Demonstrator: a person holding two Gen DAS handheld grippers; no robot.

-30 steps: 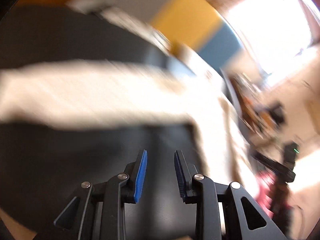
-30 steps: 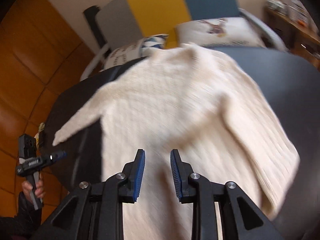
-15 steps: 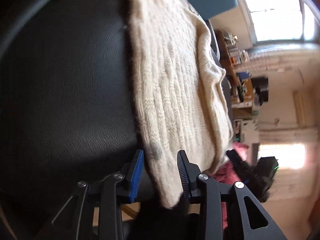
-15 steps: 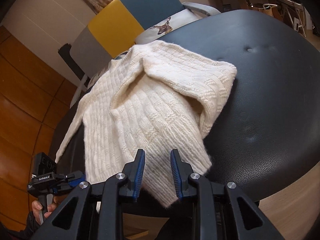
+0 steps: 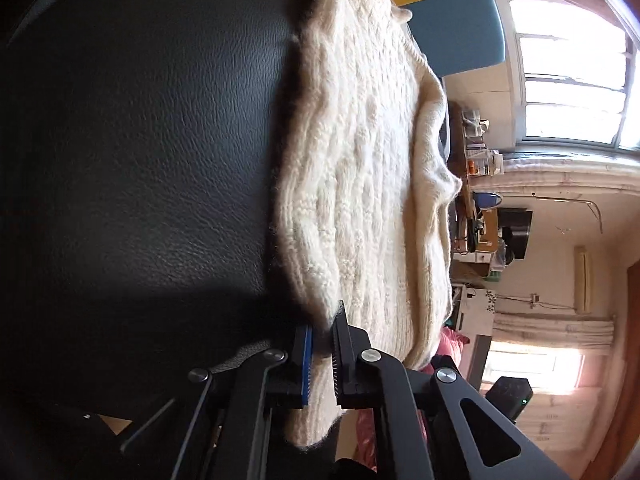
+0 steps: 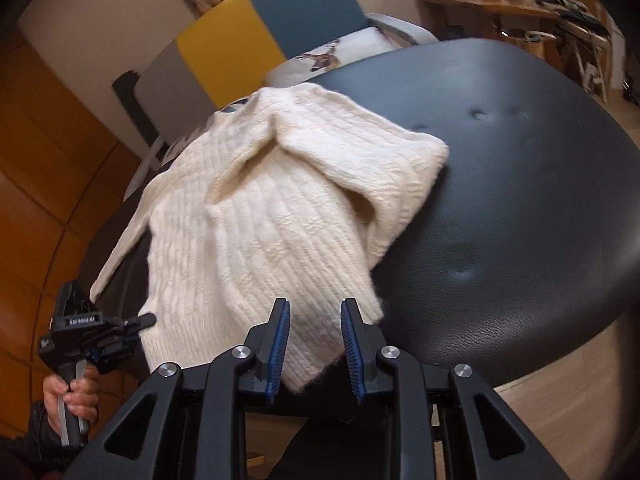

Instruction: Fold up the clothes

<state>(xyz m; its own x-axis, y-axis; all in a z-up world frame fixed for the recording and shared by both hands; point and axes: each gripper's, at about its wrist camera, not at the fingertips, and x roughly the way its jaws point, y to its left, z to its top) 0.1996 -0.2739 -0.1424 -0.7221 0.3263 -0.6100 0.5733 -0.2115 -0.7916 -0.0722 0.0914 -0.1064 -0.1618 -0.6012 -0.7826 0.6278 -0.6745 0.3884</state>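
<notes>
My left gripper (image 5: 320, 356) has its jaws nearly closed, pinching the hem corner of one cream knitted sweater (image 6: 276, 216), which lies on a black padded surface (image 6: 540, 200) with its hem hanging over the near edge. My right gripper (image 6: 314, 344) waits with jaws apart around the other hem corner. I judge both corners need firm, level grips before lifting. One sweater, two grippers.

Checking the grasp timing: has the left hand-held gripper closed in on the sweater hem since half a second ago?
Yes. The left hand-held gripper has advanced toward the black cushion; its jaws now pinch the sweater hem.
</notes>
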